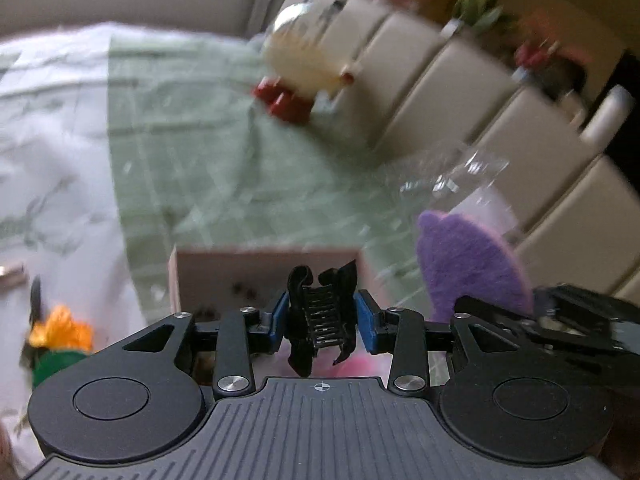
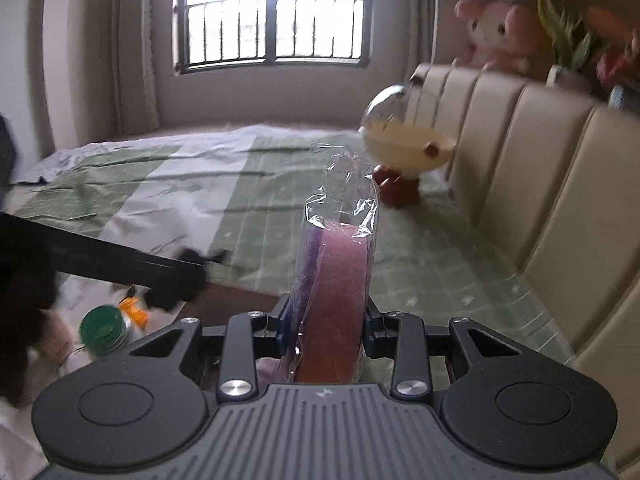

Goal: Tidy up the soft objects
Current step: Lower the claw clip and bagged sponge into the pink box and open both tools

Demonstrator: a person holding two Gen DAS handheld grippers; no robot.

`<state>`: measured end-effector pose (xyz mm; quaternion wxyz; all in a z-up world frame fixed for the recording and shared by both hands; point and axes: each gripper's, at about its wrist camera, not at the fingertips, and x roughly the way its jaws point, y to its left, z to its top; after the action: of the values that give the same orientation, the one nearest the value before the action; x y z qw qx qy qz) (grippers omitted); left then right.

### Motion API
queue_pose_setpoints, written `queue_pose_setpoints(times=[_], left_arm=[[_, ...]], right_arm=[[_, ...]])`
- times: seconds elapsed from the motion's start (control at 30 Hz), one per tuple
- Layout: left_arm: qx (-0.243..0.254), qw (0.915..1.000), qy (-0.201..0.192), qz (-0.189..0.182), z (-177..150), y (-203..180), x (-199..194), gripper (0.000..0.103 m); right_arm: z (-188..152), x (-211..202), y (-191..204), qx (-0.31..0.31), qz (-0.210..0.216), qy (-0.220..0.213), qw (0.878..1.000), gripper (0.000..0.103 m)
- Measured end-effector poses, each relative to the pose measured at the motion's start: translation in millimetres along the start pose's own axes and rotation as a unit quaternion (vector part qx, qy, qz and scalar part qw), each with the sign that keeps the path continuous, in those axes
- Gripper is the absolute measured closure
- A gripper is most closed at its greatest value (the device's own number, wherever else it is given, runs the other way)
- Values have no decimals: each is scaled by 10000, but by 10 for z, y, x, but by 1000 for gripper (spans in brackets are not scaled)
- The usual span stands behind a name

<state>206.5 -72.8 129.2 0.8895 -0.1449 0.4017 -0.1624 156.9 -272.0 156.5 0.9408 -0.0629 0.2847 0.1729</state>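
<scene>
Right wrist only: barred window (image 2: 274, 20).

The right tool (image 2: 329, 330) grips a plastic-wrapped pink and purple sponge pack (image 2: 334, 280) upright above the green bedspread (image 2: 280, 208).

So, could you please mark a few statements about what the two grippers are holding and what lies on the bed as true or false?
1. The right gripper is shut on the purple and pink felt pieces in a clear plastic wrapper. True.
2. The left gripper is empty. False: a black plastic hair claw clip sits between its jaws.
3. A cream plush toy with red feet sits by the beige padded headboard. True.
4. The bed sheet is plain blue. False: it is green-checked and white.
</scene>
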Motion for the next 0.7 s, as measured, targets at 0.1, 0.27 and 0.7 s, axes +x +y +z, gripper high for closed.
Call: queue_pose_setpoints(times=[0.1,0.27,0.7], left_arm=[[-115,9994,328,55,-111,102,102,63],[-173,9993,328,-51,-141,275,6,63],[1858,9808,482,335,-409,-119,127,62]], right_arm=[[-138,148,82,-58,192,175,9996,70],[-422,537,539,-1012,-458,324,9933,66],[-785,20,656,-763,6,156,9970,30]])
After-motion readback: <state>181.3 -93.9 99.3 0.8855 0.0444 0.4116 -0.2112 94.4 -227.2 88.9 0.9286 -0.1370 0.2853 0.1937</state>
